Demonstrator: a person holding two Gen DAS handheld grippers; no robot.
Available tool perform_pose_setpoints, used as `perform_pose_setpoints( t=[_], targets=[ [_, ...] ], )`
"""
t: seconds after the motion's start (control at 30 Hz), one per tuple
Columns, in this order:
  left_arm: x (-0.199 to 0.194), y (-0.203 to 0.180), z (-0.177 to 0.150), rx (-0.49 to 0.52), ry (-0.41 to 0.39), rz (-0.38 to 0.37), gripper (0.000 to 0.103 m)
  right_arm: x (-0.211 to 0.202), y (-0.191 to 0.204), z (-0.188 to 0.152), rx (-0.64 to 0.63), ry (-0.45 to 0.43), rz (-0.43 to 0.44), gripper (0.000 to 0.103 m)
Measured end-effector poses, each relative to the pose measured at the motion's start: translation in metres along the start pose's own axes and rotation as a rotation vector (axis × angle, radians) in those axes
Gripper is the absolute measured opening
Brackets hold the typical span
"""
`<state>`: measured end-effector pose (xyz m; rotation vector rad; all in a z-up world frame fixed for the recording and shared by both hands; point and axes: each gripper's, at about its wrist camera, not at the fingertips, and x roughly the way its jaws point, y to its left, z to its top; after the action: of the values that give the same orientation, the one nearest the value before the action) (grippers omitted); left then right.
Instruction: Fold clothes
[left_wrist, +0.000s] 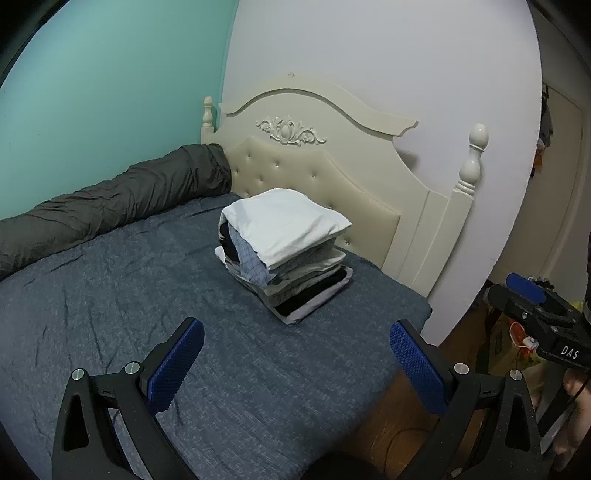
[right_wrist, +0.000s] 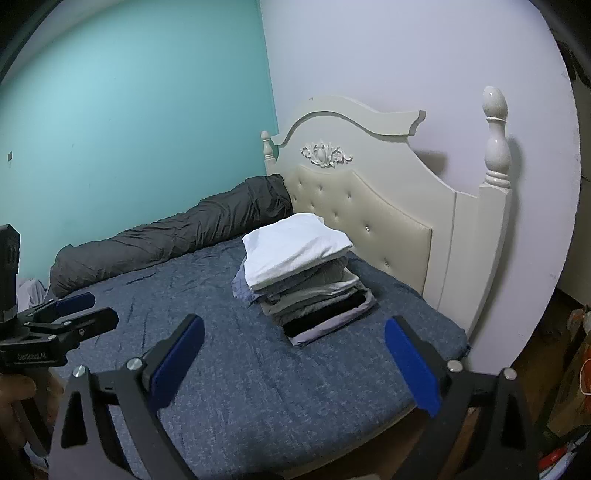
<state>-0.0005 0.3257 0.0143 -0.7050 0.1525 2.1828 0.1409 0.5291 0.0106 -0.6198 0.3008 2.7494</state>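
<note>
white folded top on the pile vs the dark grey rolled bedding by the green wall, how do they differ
The white folded top is a flat, squared fold; the dark grey rolled bedding is a long wrinkled roll. The white top sits on the stack of folded clothes near the headboard; the grey roll lies directly on the blue sheet along the green wall. The roll is clearly much longer. Both rest untouched, clear of both open grippers.

Dim, cool indoor light; the headboard post (right_wrist: 496, 144) casts a soft shadow rightward on the wall. Fisheye bends edges, corners vignette black. Focus stays fairly sharp.
</note>
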Motion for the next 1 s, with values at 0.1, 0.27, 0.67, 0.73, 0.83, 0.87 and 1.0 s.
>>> perform_pose_setpoints(
  t=[0.1,0.27,0.67,0.73,0.83,0.87,1.0],
  targets=[
    [-0.004,-0.003,-0.003,0.003,-0.007,0.000,0.103,-0.002,0.000,-0.004,0.004,0.000,-0.001,0.099],
    [-0.009,-0.005,-0.007,0.003,-0.016,0.010,0.103,-0.003,0.001,-0.009,0.003,-0.007,-0.010,0.099],
    [-0.010,-0.007,-0.013,0.004,-0.023,0.040,0.103,-0.008,0.000,-0.017,0.011,-0.023,-0.027,0.100],
    [-0.010,-0.008,-0.014,0.003,-0.021,0.038,0.103,-0.008,0.000,-0.018,0.015,-0.022,-0.028,0.100],
    [-0.010,-0.008,-0.015,-0.001,-0.017,0.039,0.103,-0.007,0.001,-0.019,0.011,-0.023,-0.026,0.102],
    [-0.009,-0.008,-0.015,-0.001,-0.016,0.041,0.103,-0.007,0.001,-0.019,0.008,-0.024,-0.028,0.102],
    [-0.009,-0.008,-0.016,-0.004,-0.010,0.048,0.103,-0.007,0.002,-0.021,0.000,-0.021,-0.025,0.102]
  ],
)
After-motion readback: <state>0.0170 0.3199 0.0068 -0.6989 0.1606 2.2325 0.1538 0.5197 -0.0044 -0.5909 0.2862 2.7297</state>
